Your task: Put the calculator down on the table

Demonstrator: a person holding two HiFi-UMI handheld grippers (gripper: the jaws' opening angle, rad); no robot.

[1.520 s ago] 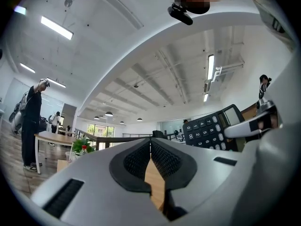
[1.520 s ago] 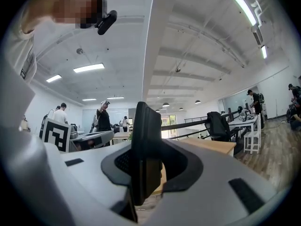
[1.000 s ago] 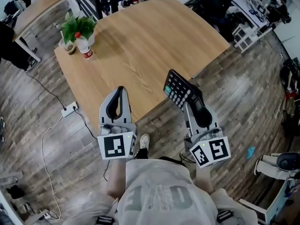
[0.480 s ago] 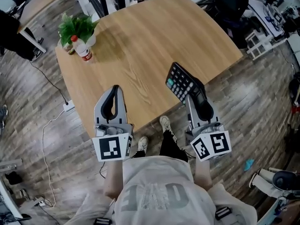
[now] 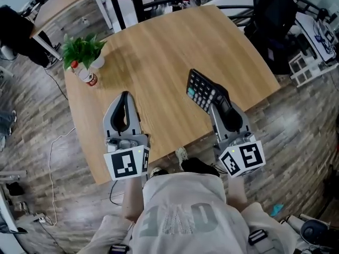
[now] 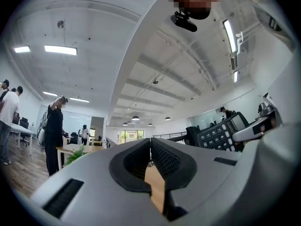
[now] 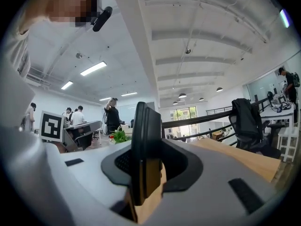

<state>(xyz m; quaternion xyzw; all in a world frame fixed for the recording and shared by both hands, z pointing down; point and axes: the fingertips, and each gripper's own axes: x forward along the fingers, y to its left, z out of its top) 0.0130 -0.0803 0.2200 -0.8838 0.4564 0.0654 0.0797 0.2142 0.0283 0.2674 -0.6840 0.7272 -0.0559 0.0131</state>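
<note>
A black calculator stands tilted on edge above the wooden table, and my right gripper is shut on its near end. In the right gripper view the calculator shows edge-on, clamped between the pads of that gripper. My left gripper hovers over the table's near left part, shut and holding nothing. In the left gripper view its jaws meet at the tips, and the calculator shows off to the right.
A small potted plant and a red-capped bottle stand at the table's far left corner. A black office chair is beyond the far right edge. Cables and a power strip lie on the floor at left. People stand in the background.
Both grippers have moved forward from the table's near edge to over its top, the right one carrying the calculator. The table now lies closer beneath me.
</note>
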